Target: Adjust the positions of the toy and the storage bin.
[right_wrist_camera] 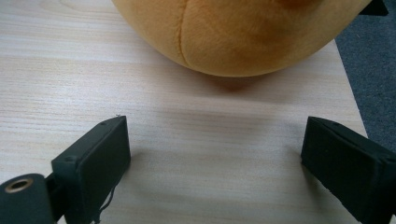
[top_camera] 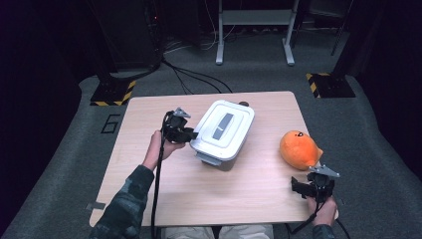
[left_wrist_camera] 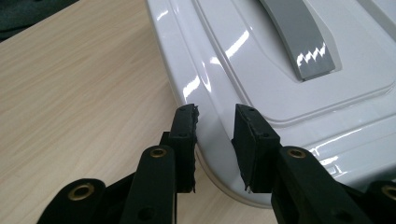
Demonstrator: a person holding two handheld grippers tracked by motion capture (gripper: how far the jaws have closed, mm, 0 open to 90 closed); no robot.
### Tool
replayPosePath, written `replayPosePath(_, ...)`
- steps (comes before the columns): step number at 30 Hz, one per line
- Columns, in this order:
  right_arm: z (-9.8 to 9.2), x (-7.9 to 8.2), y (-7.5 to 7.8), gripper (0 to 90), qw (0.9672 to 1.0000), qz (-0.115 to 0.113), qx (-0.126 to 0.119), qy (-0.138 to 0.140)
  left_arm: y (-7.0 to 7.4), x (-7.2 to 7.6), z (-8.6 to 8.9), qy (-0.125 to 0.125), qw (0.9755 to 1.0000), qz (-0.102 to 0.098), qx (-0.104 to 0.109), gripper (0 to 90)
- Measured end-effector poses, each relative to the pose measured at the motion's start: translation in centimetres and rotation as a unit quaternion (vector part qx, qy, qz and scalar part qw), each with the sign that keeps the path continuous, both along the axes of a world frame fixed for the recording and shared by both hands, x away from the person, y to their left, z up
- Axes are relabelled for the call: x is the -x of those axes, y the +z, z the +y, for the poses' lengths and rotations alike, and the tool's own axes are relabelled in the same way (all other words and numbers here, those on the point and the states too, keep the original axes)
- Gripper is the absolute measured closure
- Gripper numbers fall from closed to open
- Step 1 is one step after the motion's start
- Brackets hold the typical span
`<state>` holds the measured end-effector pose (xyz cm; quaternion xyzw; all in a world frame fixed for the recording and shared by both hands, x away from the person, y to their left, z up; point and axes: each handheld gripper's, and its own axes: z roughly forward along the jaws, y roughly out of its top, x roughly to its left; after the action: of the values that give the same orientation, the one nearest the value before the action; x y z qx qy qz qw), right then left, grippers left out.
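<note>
While the white box (top_camera: 222, 131) sits slanted in the middle of the tabletop (top_camera: 149, 199), the left hand-held gripper (top_camera: 191, 134) is right at its edge.

The box runs long from near-left to far-right, with a grey handle (left_wrist_camera: 299, 35) on its lid. The left hand-held gripper has its jaws partly open around the lid's rim, not yet squeezing it. The orange soft toy (top_camera: 299, 149) lies just ahead of the right hand-held gripper (top_camera: 298, 186), whose jaws are wide open and hold nothing. My guess: left hand works the box, right hand takes the toy.

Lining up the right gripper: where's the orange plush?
In the high view the orange plush lies near the table's right edge, just beyond the open right gripper, right of the white box.
</note>
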<state>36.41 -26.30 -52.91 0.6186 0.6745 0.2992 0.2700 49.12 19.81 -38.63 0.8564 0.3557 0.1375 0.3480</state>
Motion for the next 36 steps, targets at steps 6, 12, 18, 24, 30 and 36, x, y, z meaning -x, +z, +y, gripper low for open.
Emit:
replayPosePath(6,0.0,0.0,0.0,7.5,1.0000,0.002,0.000,0.001,0.1,0.8,1.1,-0.002,1.0000,0.002,-0.006,69.3)
replayPosePath(12,0.0,0.0,0.0,7.5,1.0000,0.001,0.000,0.001,0.1,1.6,1.9,-0.002,1.0000,0.003,-0.008,67.5)
replayPosePath(18,0.0,0.0,0.0,7.5,1.0000,0.001,-0.001,0.001,0.4,1.5,2.0,0.024,0.9997,0.005,-0.001,26.2)
replayPosePath(24,0.0,0.0,0.0,7.8,1.0000,0.002,-0.003,0.000,1.2,1.0,1.1,0.044,0.9984,0.001,0.036,7.7)
replayPosePath(30,0.0,0.0,0.0,7.9,1.0000,0.001,-0.003,0.001,1.8,0.5,-1.5,0.046,0.9980,-0.009,0.041,0.0)
replayPosePath(36,0.0,0.0,0.0,8.0,1.0000,0.001,-0.003,0.001,1.8,-0.5,-4.5,0.043,0.9979,-0.001,0.048,0.0)
